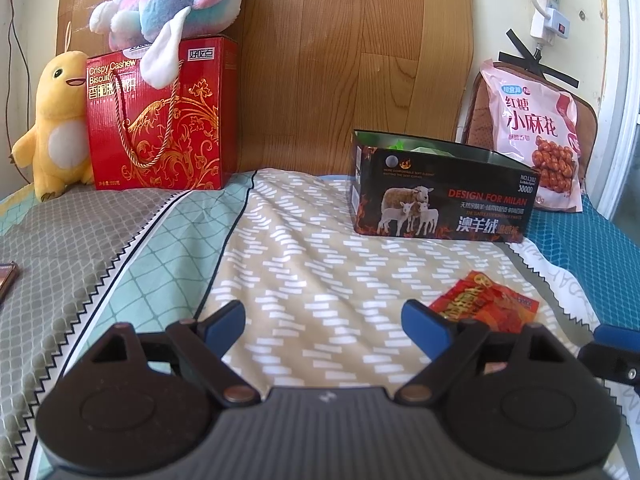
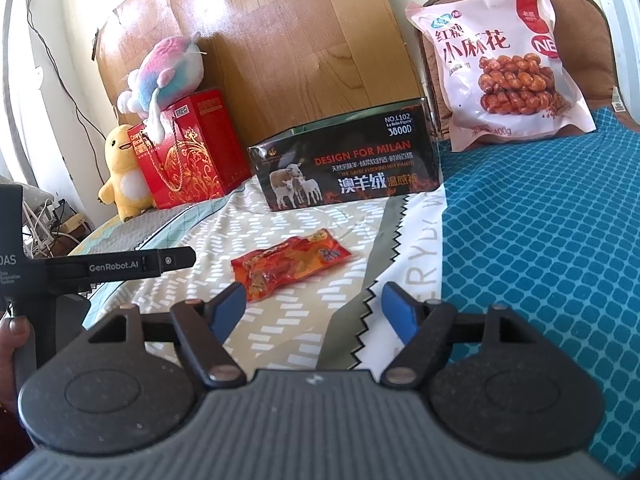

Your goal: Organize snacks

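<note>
A small red snack packet lies flat on the patterned bedspread; in the right wrist view the packet is just ahead and left of my right gripper. A black open-topped box with sheep printed on it stands behind it, with green packets showing inside; the box also shows in the right wrist view. A large pink bag of twisted snacks leans at the back right. My left gripper is open and empty over the bedspread. My right gripper is open and empty.
A red biscuit gift box with a rope handle stands at the back left, a pastel plush on top and a yellow plush beside it. A wooden headboard is behind. A teal blanket covers the right side.
</note>
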`<action>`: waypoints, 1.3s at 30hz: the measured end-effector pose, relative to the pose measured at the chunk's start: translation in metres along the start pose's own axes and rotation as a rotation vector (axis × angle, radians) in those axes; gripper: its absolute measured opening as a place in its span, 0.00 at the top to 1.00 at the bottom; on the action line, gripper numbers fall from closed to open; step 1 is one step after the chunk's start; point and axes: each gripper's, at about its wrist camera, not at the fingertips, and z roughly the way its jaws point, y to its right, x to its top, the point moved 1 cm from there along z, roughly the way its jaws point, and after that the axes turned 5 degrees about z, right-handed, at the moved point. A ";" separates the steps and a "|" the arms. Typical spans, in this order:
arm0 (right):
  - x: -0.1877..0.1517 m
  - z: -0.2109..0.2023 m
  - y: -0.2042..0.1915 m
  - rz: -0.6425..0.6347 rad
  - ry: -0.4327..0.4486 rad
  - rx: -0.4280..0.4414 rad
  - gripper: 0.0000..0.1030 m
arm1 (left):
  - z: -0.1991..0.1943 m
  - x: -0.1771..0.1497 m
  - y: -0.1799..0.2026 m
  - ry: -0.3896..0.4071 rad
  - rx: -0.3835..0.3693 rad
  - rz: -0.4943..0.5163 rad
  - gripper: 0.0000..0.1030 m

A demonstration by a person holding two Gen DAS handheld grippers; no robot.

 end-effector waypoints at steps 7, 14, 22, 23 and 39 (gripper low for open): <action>0.000 0.000 0.001 0.001 0.005 -0.004 0.25 | 0.000 0.000 0.000 0.000 0.000 0.001 0.14; -0.001 -0.001 0.001 0.006 0.010 -0.005 0.25 | 0.000 0.000 0.000 0.001 -0.001 0.001 0.14; -0.001 -0.002 0.001 0.005 0.012 -0.006 0.25 | 0.000 0.000 0.000 0.002 -0.001 0.001 0.14; -0.001 -0.002 0.000 0.006 0.012 -0.006 0.25 | 0.000 0.000 0.000 0.004 -0.002 0.000 0.14; -0.022 -0.039 -0.052 -0.318 -0.071 0.256 0.16 | -0.033 -0.008 -0.026 0.003 -0.229 -0.120 0.14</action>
